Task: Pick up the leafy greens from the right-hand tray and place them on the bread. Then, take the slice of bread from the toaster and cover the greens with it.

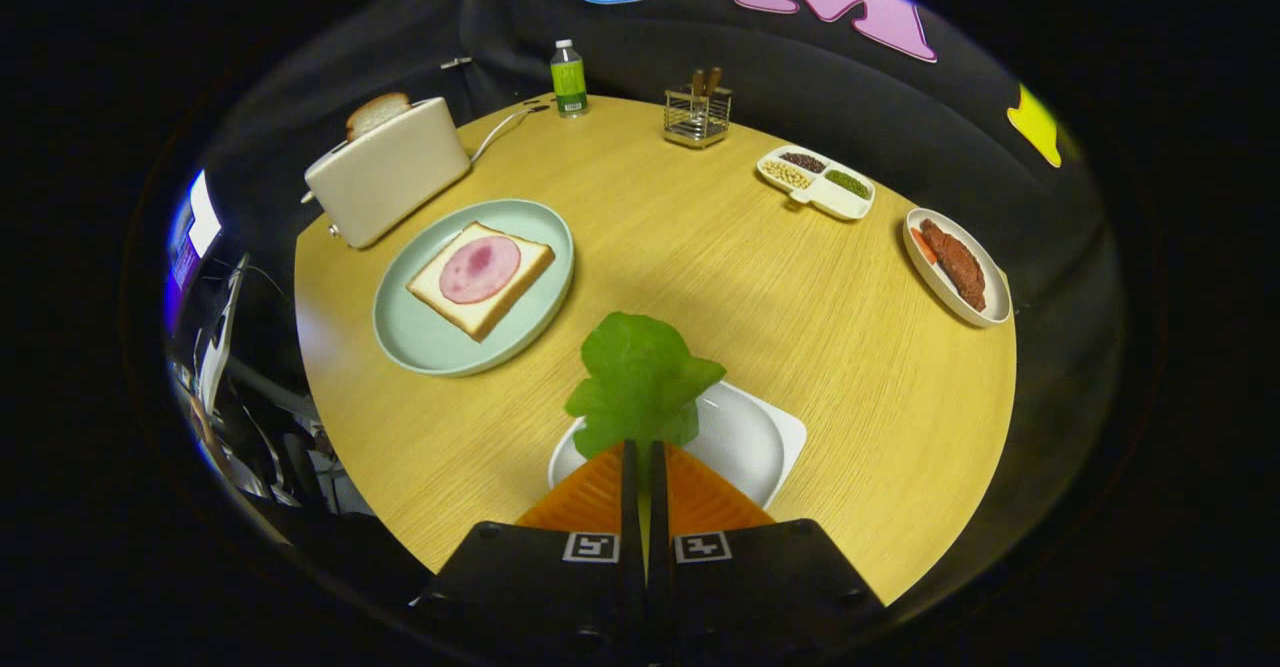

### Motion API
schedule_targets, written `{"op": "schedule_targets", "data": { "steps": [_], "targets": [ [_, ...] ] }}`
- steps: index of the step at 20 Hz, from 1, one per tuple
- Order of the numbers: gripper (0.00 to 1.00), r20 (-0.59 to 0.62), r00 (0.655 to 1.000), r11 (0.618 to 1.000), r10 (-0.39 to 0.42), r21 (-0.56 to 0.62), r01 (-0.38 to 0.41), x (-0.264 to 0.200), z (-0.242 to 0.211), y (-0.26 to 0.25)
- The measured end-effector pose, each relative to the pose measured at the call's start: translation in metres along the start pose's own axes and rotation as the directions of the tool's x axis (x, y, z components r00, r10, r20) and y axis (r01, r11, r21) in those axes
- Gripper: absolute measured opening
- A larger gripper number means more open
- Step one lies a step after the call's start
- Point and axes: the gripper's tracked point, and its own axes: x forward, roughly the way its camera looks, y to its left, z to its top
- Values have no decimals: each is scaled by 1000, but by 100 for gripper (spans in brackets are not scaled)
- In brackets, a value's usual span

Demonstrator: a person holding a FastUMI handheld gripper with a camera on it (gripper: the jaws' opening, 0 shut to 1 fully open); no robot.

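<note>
Gripper (644, 452), lower centre: fingers pressed together, pinching the leafy greens (640, 379) above the white tray (770, 437). Bread with ham (480, 277) on green plate (420, 347), centre-left; toaster (388, 172) with slice (377, 112), upper left.

Gripper cam rides just behind the gripper (645, 447), looking fwd and down along its fingers, which sit pressed together on a leaf (640, 377) at bottom centre of frame. It hangs above the near edge of the round table (700, 277), fairly close, fisheye taking in the whole top: toaster (388, 172) upper left, bottle (568, 78) at top, dishes at right.
</note>
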Motion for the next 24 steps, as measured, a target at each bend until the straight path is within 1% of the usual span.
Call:
{"op": "schedule_targets", "data": {
  "steps": [4,6,10,13,18,21,24],
  "targets": [
    [6,65,997,998,47,44,-50,-27,37,33],
    [6,103,993,998,58,15,-60,-37,60,50],
    [5,144,984,994,106,-39,-102,-45,101,93],
    [5,146,982,992,116,-59,-109,-38,123,117],
    [6,118,983,988,142,-79,-133,-15,142,151],
    [7,80,987,987,137,-90,-130,5,144,158],
    [7,70,990,990,123,-78,-118,27,151,160]
  ]
}}
